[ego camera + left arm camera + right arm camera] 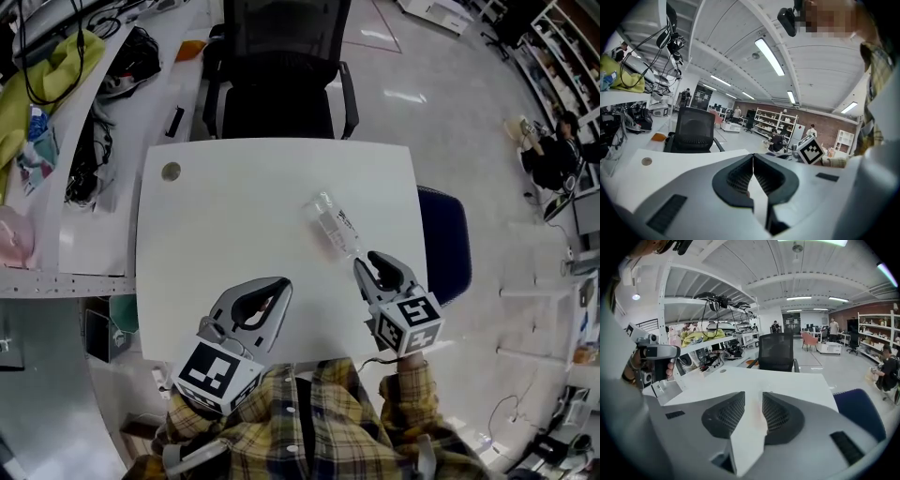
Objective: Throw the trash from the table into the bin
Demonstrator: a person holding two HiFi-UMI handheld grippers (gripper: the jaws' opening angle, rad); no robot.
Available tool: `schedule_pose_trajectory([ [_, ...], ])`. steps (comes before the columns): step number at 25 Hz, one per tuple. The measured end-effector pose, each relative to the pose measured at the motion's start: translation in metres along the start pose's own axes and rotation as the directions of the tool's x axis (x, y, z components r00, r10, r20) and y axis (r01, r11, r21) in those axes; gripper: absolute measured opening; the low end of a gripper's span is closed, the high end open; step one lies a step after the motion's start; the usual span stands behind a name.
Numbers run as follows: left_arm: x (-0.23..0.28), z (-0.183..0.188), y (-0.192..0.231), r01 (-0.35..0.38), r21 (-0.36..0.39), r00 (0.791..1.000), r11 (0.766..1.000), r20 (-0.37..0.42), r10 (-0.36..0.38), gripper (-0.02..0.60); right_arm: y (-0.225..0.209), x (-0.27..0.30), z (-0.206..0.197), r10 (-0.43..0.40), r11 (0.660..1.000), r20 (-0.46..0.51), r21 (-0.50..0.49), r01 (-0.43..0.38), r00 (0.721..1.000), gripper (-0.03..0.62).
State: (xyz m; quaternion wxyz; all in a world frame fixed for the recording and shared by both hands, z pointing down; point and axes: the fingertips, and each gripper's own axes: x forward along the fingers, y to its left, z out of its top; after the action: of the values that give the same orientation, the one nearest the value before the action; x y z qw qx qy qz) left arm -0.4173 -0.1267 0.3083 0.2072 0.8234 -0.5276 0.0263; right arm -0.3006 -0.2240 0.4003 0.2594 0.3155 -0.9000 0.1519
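A clear, empty plastic bottle (333, 225) lies on its side right of the middle of the white table (234, 225). My right gripper (367, 262) hovers just short of the bottle's near end. Its jaws stand a little apart with nothing between them (753, 397). My left gripper (280, 283) is over the table's near edge, left of the bottle, with its jaws (753, 157) closed tip to tip and empty. A dark blue bin (448, 242) stands against the table's right edge and is also seen in the right gripper view (860, 418). The bottle is hidden in both gripper views.
A black office chair (281, 75) is pushed up to the table's far edge. A small round disc (171, 172) sits in the far left corner. A bench with cables, bags and a yellow cloth (56, 84) runs along the left. People sit by shelves in the distance.
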Motion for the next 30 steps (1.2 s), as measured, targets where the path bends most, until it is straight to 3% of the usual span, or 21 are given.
schedule_pose_trajectory([
  [9, -0.015, -0.011, 0.032, -0.08, -0.012, 0.997, 0.997, -0.018, 0.08, 0.009, -0.021, 0.046, -0.043, 0.027, 0.999, -0.164, -0.037, -0.034, 0.986, 0.243],
  [13, -0.023, -0.021, 0.043, -0.108, -0.024, 0.994, 0.994, -0.037, 0.108, 0.009, -0.026, 0.072, -0.064, 0.038, 0.997, -0.231, -0.052, -0.052, 0.972, 0.281],
  [30, -0.033, -0.049, 0.057, -0.136, -0.093, 0.989, 0.986, -0.078, 0.129, 0.009, -0.043, 0.121, -0.11, 0.038, 0.999, -0.341, 0.035, -0.028, 0.939, 0.314],
])
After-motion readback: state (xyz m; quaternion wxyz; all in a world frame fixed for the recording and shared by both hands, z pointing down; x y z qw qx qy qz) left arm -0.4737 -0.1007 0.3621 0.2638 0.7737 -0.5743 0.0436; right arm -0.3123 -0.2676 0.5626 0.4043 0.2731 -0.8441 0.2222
